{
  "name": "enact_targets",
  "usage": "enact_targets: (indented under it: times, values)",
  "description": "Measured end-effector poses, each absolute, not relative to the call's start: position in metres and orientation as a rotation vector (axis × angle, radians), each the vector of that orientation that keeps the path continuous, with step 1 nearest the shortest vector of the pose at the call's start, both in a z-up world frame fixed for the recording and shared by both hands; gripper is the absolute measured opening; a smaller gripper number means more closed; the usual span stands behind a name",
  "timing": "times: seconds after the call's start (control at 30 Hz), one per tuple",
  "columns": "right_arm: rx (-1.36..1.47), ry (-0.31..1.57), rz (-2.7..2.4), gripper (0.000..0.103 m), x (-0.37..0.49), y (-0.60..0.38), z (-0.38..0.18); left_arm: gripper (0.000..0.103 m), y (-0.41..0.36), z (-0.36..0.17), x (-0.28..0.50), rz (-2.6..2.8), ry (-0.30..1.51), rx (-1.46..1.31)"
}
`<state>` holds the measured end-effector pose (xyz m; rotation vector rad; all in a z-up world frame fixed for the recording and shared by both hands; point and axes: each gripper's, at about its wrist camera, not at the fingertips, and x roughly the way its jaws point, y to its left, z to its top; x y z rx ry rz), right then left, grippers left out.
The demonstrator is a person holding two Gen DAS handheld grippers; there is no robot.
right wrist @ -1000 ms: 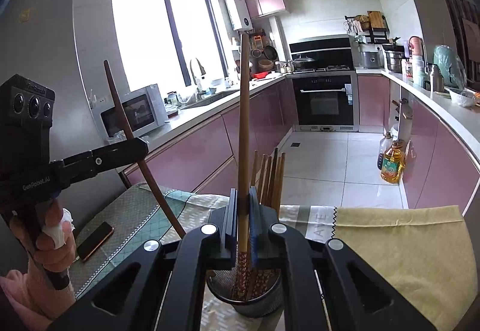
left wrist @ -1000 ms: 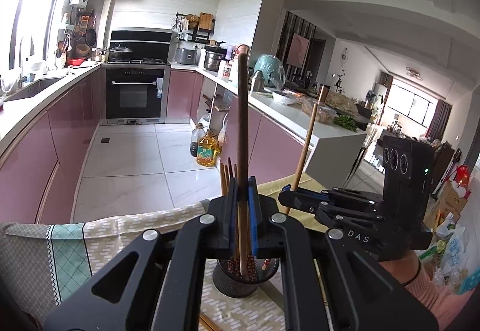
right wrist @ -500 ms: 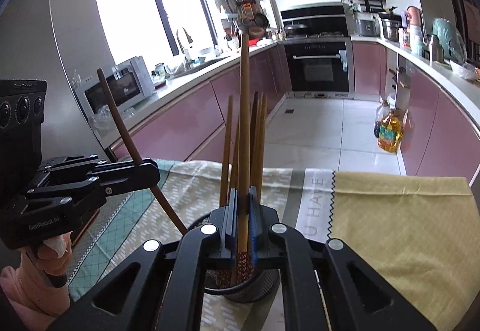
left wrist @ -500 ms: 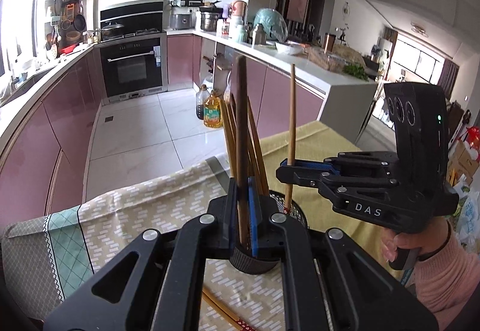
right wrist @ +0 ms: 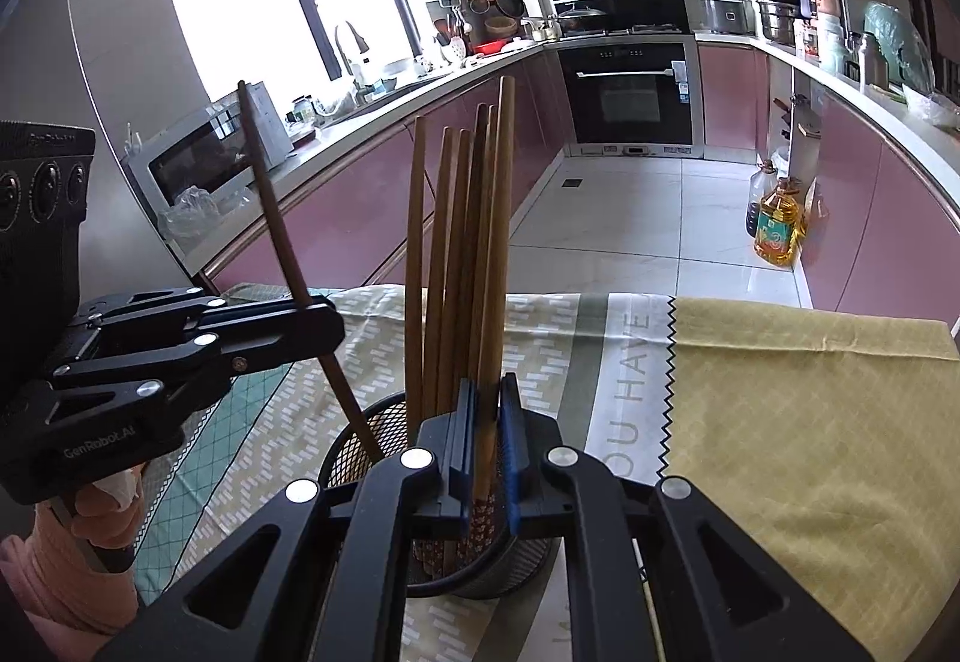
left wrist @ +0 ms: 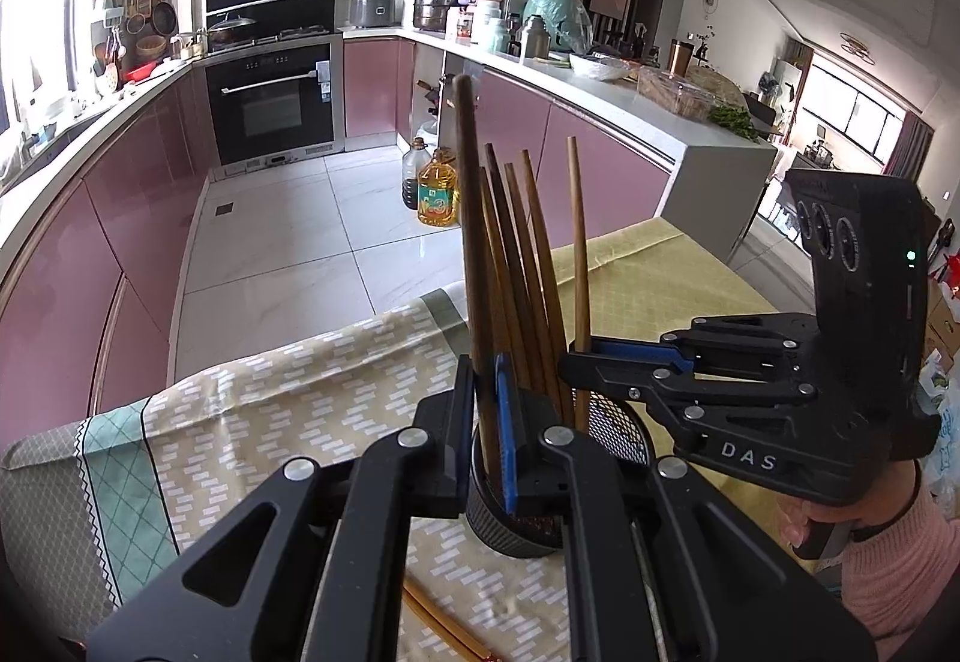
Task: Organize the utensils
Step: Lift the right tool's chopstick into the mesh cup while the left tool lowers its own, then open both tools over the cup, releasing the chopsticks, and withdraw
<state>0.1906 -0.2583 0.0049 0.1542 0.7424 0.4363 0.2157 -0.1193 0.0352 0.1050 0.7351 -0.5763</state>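
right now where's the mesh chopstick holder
The black mesh holder stands on the patterned tablecloth at bottom centre of both wrist views, just beyond the left gripper and right gripper.

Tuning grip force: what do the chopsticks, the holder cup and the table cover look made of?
Chopsticks: apparently wood or bamboo, matte brown, with patterned lower ends. Holder cup: black wire mesh, likely coated metal; its see-through grid shows. Table cover: woven cloth, matte, with wrinkles and a zigzag-cut edge. Left gripper and right gripper each clamp one chopstick.
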Motion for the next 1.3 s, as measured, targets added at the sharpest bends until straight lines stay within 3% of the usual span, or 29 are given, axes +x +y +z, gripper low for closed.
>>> enact_targets:
  times: [0.83,1.1,1.3]
  values:
    - [0.153,0.658,0.478,0.014,0.166,-0.260,0.021,0.022,-0.094,0.020,0.206,-0.547,0.720,0.034]
    - [0.137,0.609,0.620,0.028,0.120,-0.243,0.035,0.034,-0.055,0.015,0.172,-0.501,0.673,0.006]
    - [0.107,0.696,0.704,0.032,0.101,-0.213,0.007,0.038,-0.025,-0.005,0.150,-0.438,0.701,-0.002]
